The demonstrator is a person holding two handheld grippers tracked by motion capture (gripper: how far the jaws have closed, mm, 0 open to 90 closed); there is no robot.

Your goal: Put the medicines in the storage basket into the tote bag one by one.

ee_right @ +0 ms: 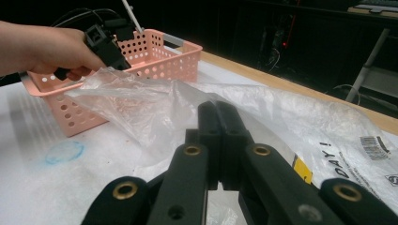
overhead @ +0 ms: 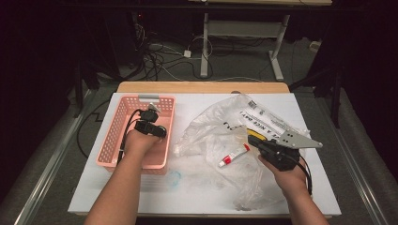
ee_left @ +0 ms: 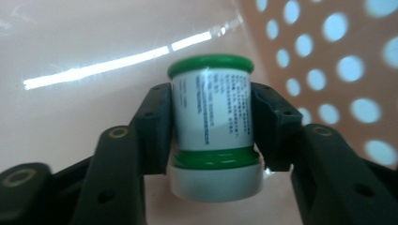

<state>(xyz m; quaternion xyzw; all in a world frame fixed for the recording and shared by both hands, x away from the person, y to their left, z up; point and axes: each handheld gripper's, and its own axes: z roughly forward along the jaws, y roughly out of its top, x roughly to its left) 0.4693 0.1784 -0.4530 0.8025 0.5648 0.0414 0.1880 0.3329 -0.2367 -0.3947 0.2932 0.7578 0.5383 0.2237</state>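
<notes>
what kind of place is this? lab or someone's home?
Probably a lab or recording workspace: white-topped table, loose cables on the floor, a height-adjustable desk frame behind, dark surroundings.

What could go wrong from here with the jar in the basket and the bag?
The left gripper holds the green-rimmed jar only by its sides; it might slip or tip against the pink basket wall. The right gripper, shut on the plastic bag, could drag the red-capped tube off the table.
</notes>
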